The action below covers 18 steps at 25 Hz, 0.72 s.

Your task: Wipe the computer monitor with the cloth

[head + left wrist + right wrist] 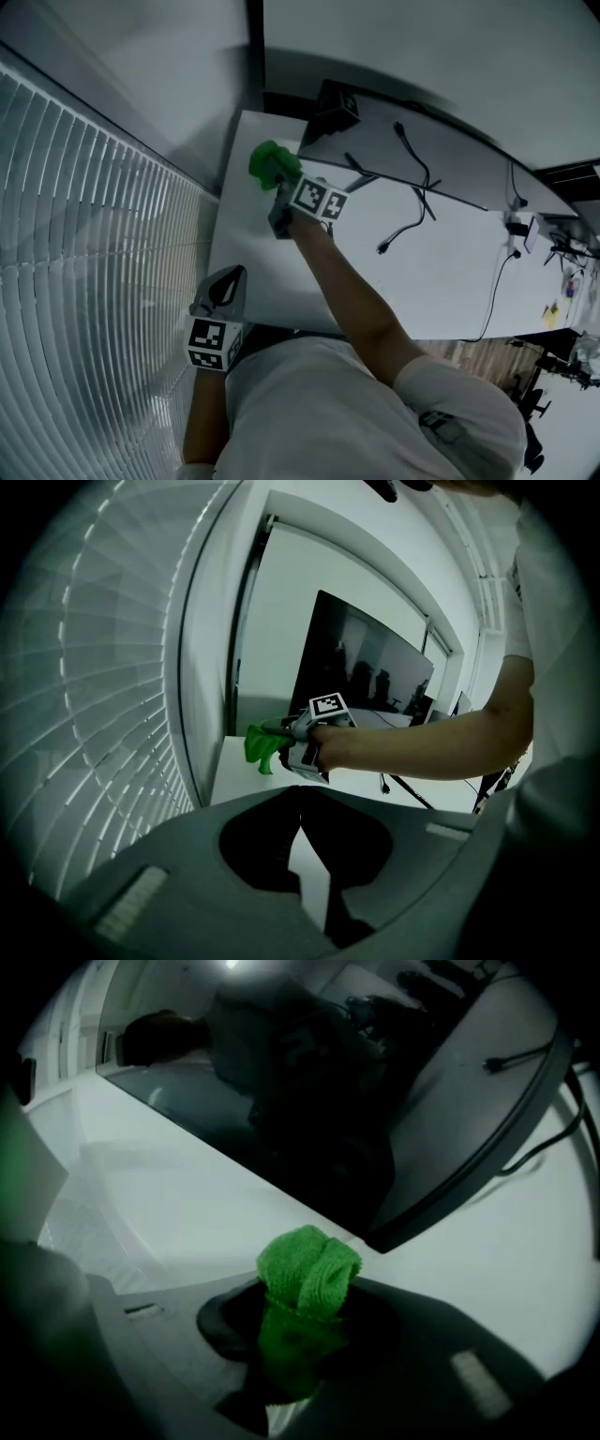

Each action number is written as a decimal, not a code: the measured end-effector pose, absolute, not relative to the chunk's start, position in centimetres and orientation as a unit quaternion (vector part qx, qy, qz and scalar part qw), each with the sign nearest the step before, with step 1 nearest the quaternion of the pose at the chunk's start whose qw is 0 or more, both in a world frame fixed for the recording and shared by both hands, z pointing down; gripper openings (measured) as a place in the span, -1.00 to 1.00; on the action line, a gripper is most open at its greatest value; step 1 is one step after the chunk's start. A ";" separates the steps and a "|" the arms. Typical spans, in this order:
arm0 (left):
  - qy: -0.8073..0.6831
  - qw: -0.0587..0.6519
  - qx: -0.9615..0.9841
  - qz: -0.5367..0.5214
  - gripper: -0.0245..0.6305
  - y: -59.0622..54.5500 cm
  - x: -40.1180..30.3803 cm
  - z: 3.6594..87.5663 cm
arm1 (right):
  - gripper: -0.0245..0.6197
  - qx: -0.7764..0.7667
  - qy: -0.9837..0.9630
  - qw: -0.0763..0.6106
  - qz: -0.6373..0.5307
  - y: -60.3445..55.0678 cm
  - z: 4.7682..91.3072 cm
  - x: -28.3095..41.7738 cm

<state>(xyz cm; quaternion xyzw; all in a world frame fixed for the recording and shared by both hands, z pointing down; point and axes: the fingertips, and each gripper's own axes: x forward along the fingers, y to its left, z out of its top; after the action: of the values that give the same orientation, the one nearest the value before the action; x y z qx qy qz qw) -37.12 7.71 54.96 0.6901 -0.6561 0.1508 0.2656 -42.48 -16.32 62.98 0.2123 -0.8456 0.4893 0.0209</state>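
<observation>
The computer monitor [412,155] stands at the back of the white table [450,281]. Its dark screen fills the top of the right gripper view [309,1101] and also shows in the left gripper view [366,672]. My right gripper [281,187] is shut on a bunched green cloth [272,164] beside the monitor's left end. The cloth [307,1274] sticks out of the right gripper [298,1340] just below the screen's lower edge, not touching the glass. My left gripper [228,286] hangs shut and empty at the table's near left edge, pointing at the cloth [261,745].
Black cables [412,202] trail over the table behind the monitor. Window blinds [84,234] run along the left side. Small items [553,272] lie at the table's far right end. The person's arm [366,300] reaches across the table.
</observation>
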 end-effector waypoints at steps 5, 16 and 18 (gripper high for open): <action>-0.658 0.262 0.690 0.151 -0.90 7.9 -37.4 55.6 | -0.57 0.216 -0.823 -0.029 0.524 -16.2 62.4 -43.5; -0.654 0.263 0.694 0.149 -0.90 7.9 -37.3 55.4 | -0.57 0.257 -0.765 -0.121 0.578 -18.7 60.5 -41.1; -0.650 0.262 0.698 0.150 -0.90 7.7 -37.0 55.7 | -0.57 0.258 -0.760 -0.131 0.582 -18.7 60.0 -40.8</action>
<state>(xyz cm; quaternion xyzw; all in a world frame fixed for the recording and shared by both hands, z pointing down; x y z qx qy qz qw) -37.01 7.72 55.68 0.6975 -0.6497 0.1501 0.2622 -40.81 -18.71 60.01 0.2581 -0.7597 0.5822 -0.1315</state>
